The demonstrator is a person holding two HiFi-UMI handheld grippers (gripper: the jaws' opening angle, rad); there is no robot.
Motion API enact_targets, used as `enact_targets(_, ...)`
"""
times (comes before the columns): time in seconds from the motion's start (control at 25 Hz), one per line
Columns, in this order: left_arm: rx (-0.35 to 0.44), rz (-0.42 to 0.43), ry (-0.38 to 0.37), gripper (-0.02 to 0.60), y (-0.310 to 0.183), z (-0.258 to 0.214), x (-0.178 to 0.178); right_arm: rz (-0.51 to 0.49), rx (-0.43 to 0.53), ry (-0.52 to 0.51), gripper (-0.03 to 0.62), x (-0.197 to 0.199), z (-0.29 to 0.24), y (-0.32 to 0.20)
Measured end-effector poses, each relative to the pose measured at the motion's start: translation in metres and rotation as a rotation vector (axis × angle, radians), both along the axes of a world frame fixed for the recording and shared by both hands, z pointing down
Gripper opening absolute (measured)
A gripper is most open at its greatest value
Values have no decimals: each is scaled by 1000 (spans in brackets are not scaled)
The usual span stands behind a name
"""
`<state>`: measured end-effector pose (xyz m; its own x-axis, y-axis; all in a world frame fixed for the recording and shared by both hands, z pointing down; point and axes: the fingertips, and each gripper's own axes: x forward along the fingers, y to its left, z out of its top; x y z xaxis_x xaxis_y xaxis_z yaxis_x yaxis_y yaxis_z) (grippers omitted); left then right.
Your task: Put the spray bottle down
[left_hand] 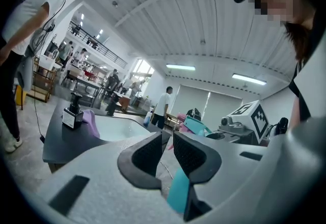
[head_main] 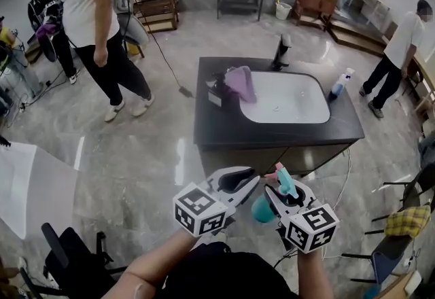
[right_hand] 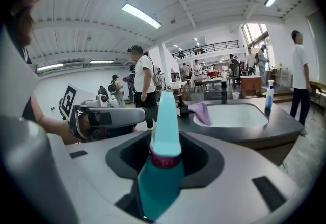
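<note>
A teal spray bottle (head_main: 264,208) with a pink collar and pale blue head is held in my right gripper (head_main: 275,199), whose jaws are shut on its neck. In the right gripper view the spray bottle (right_hand: 162,167) stands upright between the dark pads of my right gripper (right_hand: 165,154), nozzle upward. My left gripper (head_main: 238,182) is just to its left, jaws almost touching and nothing between them; the left gripper view shows my left gripper (left_hand: 167,149) the same way. Both hang above the floor, short of the black counter (head_main: 272,131) with its white sink (head_main: 285,97).
On the counter lie a purple cloth (head_main: 239,82), a dark dispenser bottle (head_main: 216,96), a black faucet (head_main: 281,51) and a blue-and-white spray bottle (head_main: 341,83). People stand at left (head_main: 95,26) and right (head_main: 397,53). A chair with a yellow checked cloth (head_main: 408,221) is at right.
</note>
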<state>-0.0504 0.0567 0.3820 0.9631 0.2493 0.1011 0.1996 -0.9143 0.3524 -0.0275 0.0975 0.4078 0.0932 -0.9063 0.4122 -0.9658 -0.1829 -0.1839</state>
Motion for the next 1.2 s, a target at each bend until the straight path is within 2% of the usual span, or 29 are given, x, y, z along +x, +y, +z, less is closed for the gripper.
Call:
enact_targets(0.4, -15, 23, -15, 61, -26, 12, 7, 11, -13, 5, 161, 5, 4, -26)
enact_targets(0.68, -31, 3, -12, 61, -39, 17, 26, 13, -19, 16, 161, 30, 5, -32)
enact_targets(1.2, -1, -48, -21, 63, -41, 13, 113, -48, 17, 5, 161, 116, 0, -41)
